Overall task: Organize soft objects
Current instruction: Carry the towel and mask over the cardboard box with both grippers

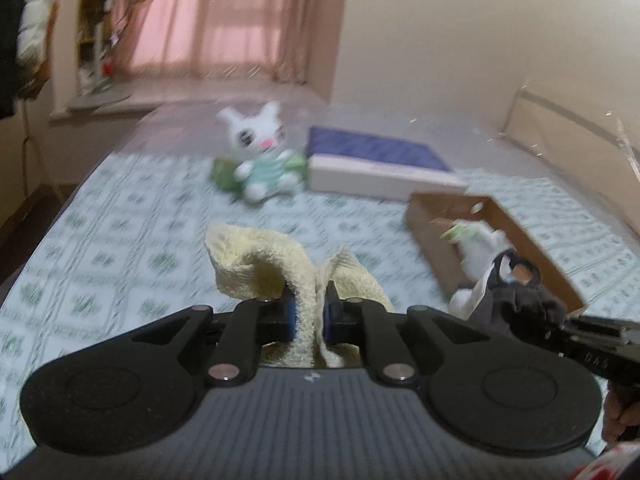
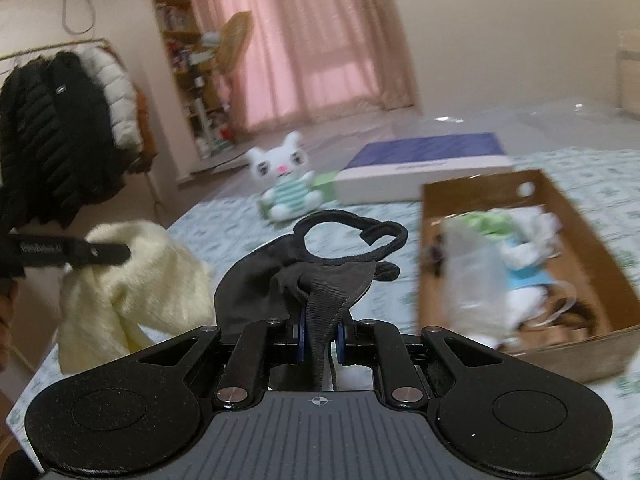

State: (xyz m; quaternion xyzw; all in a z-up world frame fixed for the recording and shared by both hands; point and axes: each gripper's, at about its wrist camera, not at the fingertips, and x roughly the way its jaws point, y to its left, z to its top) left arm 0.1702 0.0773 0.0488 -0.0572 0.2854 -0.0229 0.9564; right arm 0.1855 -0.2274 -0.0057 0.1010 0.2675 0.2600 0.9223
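My left gripper (image 1: 310, 300) is shut on a pale yellow towel (image 1: 256, 264), which bunches up between the blue pads and hangs above the bed. My right gripper (image 2: 320, 332) is shut on a black face mask (image 2: 320, 272), its ear loop standing up in front. In the right wrist view the towel (image 2: 140, 280) hangs at the left from the left gripper (image 2: 100, 254). In the left wrist view the mask (image 1: 516, 304) shows at the right edge. An open cardboard box (image 2: 560, 344) with several soft white, green and blue things lies on the bed to the right.
A white plush animal (image 2: 288, 184) in a striped top sits farther back on the patterned bed cover (image 1: 120, 240). A flat blue-and-white box (image 2: 420, 164) lies beside it. Dark and white jackets (image 2: 60, 128) hang on a rack at the left, and pink curtains fill the back.
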